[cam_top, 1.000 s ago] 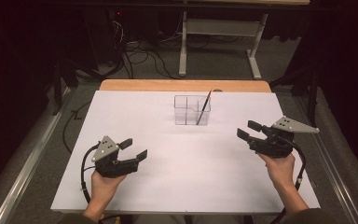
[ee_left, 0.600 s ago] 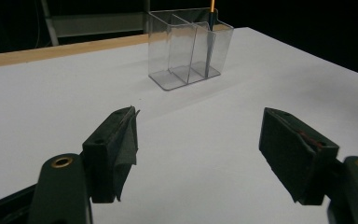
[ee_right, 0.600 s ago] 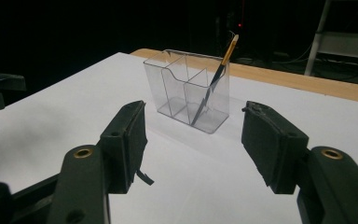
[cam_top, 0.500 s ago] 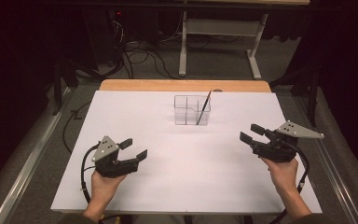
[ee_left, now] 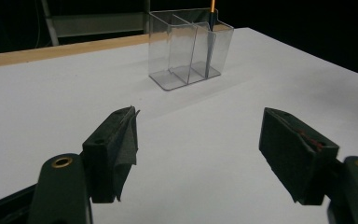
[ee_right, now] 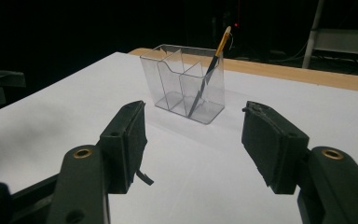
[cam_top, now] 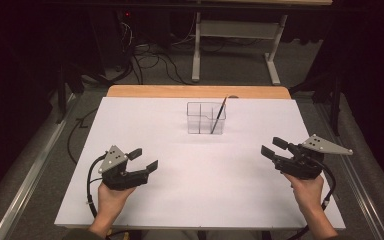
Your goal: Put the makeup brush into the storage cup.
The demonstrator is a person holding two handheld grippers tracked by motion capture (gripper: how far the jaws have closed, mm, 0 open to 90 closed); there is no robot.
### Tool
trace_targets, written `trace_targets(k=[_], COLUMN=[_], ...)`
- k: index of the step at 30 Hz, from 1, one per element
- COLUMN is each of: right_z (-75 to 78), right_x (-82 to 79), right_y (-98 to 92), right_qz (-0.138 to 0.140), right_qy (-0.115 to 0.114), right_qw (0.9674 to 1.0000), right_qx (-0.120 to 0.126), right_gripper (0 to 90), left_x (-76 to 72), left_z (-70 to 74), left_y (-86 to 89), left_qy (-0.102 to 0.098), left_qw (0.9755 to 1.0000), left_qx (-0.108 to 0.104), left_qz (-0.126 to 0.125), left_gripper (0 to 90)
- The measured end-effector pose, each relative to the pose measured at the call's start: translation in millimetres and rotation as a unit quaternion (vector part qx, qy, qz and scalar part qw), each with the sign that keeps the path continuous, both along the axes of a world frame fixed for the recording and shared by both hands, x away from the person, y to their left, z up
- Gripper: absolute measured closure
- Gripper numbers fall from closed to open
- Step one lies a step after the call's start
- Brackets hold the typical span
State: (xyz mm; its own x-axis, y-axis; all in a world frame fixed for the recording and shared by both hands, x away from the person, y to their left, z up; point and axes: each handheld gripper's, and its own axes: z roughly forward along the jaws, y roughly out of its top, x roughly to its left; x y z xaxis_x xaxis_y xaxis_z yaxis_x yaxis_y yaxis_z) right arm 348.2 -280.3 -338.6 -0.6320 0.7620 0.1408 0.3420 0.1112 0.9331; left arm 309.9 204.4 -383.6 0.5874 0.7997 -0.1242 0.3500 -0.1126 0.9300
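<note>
Both my grippers, left point(cam_top: 142, 161) and right point(cam_top: 274, 148), sit wide-jawed and empty, well short of the holder point(cam_top: 206, 118) at mid-table. Pencil point(cam_top: 218, 115) leans in its right compartment: light, stiff, slick. I'd pinch the bare upper shaft; clear plastic tips easily.

This looks like a lab or test room set up for recording. A white tabletop point(cam_top: 195, 190) with a bare wooden edge point(cam_top: 198, 91) at twelve o'clock stands on grey carpet in a dark room. Loose black cables point(cam_top: 147, 57) trail over the floor at eleven o'clock, beside the metal legs of a desk frame point(cam_top: 235, 45) at twelve o'clock.
</note>
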Motion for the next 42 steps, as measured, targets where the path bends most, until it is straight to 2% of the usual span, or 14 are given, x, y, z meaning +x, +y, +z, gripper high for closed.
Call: trace_targets(k=[20,42], right_z=[-12.0,-25.1], right_x=[-10.0,-14.1], right_y=[-8.8,-8.3], right_qz=[-0.008,-0.011], right_qy=[0.007,0.012], right_qw=[0.9999,0.9998], right_qx=[0.005,-0.011], right_gripper=[41.1,38.2], left_x=[-0.2,-0.8], left_z=[0.1,0.5], left_y=[0.2,1.0], left_qy=[0.0,-0.002], left_qw=[1.0,1.0], left_qx=[-0.001,-0.001], left_qz=[0.0,0.001], left_gripper=[28.3,28.3])
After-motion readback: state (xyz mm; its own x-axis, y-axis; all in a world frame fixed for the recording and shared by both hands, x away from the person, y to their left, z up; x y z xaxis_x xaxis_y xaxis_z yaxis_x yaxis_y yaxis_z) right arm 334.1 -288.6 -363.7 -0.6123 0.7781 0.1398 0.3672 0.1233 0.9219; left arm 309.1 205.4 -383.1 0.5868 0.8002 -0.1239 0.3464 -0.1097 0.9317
